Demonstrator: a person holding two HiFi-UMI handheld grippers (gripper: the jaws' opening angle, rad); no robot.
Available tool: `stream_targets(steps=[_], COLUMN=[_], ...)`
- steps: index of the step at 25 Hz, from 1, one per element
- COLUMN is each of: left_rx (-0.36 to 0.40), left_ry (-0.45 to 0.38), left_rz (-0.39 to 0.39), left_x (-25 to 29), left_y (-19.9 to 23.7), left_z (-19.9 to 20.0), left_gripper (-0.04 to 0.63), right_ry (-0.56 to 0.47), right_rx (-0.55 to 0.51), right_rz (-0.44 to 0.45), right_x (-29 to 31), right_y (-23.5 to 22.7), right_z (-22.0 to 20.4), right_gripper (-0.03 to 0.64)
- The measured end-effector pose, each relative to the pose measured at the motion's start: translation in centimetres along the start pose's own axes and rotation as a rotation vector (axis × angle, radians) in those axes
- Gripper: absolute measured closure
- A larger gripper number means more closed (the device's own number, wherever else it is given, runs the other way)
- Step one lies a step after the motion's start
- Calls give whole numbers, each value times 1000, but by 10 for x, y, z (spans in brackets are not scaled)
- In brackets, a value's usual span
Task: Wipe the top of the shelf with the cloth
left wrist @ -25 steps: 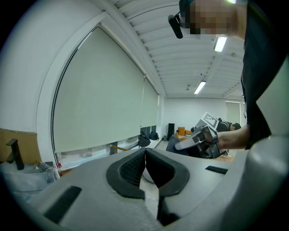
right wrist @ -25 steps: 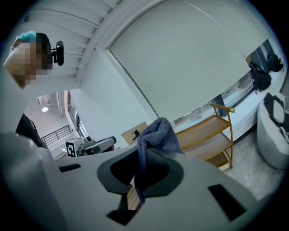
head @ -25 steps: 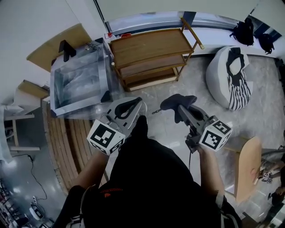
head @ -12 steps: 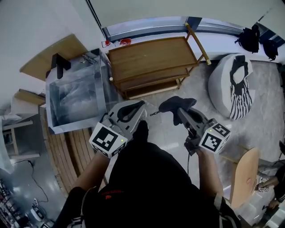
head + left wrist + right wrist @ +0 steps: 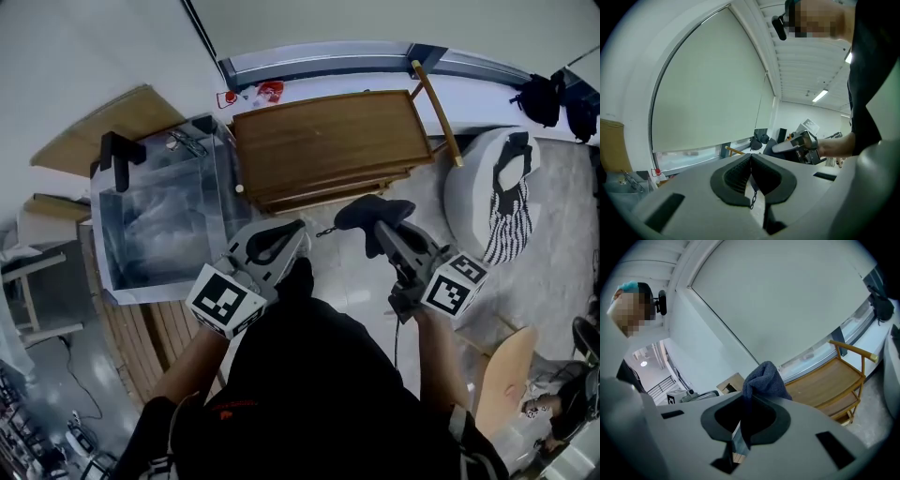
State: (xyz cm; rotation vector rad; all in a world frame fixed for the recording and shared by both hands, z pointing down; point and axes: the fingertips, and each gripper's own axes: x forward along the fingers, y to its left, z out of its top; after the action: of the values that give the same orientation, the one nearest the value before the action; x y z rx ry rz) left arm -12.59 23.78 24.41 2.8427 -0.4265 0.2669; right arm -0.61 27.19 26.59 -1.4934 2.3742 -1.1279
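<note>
A wooden shelf [image 5: 333, 141] with several tiers stands against the far wall, its top bare; the right gripper view shows the shelf [image 5: 825, 385] at lower right. My right gripper [image 5: 370, 223] is shut on a dark grey-blue cloth [image 5: 373, 211], held in the air in front of the shelf and short of it. The cloth [image 5: 764, 378] bunches up out of the closed jaws. My left gripper [image 5: 292, 234] hovers beside it to the left, shut with nothing in it, a small chain hanging between its jaws [image 5: 751, 171].
A clear glass tank [image 5: 159, 211] stands left of the shelf, with a wooden board [image 5: 89, 127] behind it. A white beanbag [image 5: 502, 192] with a striped bag sits to the right. Black bags [image 5: 544, 98] lie at the far right. A wooden chair [image 5: 502, 384] is near my right side.
The shelf has come closer and larger in the head view as I stepped toward it. Both grippers keep the same pose, the cloth still held.
</note>
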Motion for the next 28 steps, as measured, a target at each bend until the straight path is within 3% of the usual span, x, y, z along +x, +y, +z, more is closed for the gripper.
stream_targets(steps=[15, 28], left_rx=[-61, -123], left_ry=[-31, -14], left_rz=[28, 108], left_x=[24, 29], left_y=[103, 140], left_z=[19, 24], left_gripper=[575, 575], right_ry=[67, 115], right_rx=[-14, -18], right_rz=[-7, 27], right_x=[94, 131], right_y=[-27, -43], right_z=[60, 75], right_gripper=[590, 590])
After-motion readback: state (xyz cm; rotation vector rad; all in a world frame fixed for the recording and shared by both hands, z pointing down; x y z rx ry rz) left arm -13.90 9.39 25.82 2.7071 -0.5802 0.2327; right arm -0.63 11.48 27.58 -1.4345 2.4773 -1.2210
